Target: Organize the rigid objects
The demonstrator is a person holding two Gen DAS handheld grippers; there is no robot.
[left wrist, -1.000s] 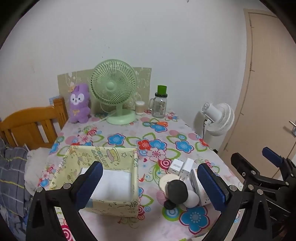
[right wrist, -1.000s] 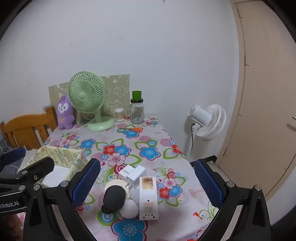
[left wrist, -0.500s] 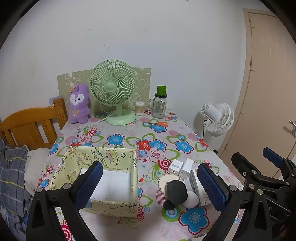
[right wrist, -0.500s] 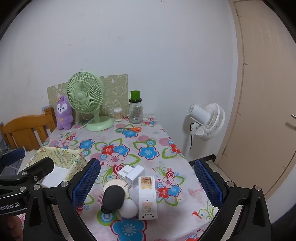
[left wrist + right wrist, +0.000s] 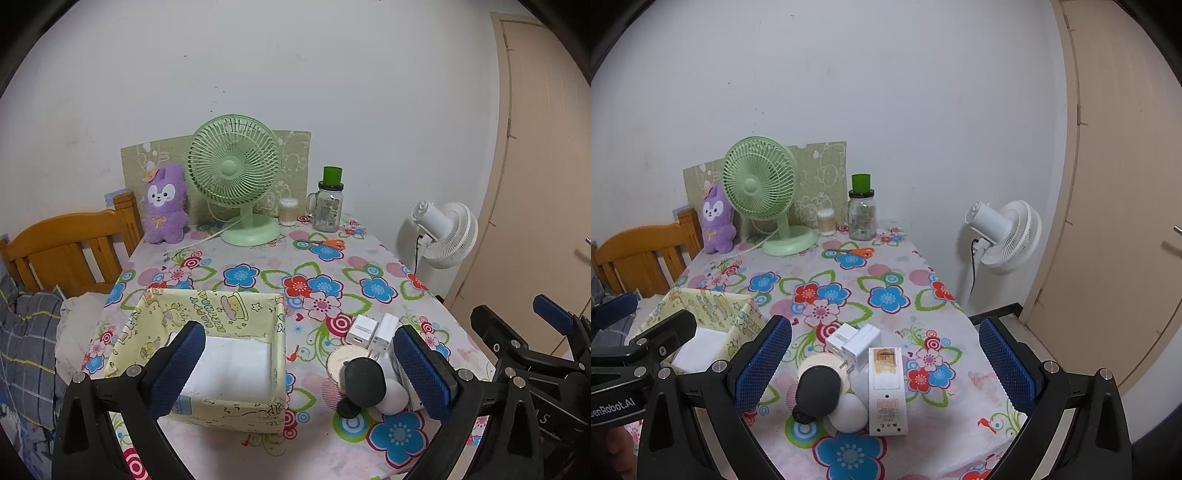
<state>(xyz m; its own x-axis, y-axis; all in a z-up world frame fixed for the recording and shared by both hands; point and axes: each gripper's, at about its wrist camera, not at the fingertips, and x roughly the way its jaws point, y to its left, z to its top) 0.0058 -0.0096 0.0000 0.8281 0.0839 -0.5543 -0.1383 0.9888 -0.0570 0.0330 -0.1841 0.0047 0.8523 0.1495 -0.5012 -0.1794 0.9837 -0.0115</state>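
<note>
A cluster of small rigid items lies near the table's front edge: a dark grey oval case [image 5: 817, 391] [image 5: 364, 382], a white ball [image 5: 848, 411], a white flat box [image 5: 887, 391], two white chargers [image 5: 854, 341] [image 5: 373, 330] and a round cream disc [image 5: 823, 363]. A yellow patterned box [image 5: 207, 306] [image 5: 713, 302] stands open to their left, with a white sheet inside. My left gripper [image 5: 301, 369] is open and empty above the box and cluster. My right gripper [image 5: 884, 369] is open and empty above the cluster.
On the flowered tablecloth [image 5: 258, 273] at the back stand a green desk fan [image 5: 236, 177], a purple plush [image 5: 164, 206], a glass jar with green lid [image 5: 328, 203], a cotton swab tub [image 5: 288, 210] and orange scissors [image 5: 328, 243]. A wooden chair [image 5: 66, 251] is left, a white floor fan [image 5: 443, 232] right.
Both grippers have drawn back and risen slightly; the table items sit a little lower and farther in view. Nothing was grasped or moved.
</note>
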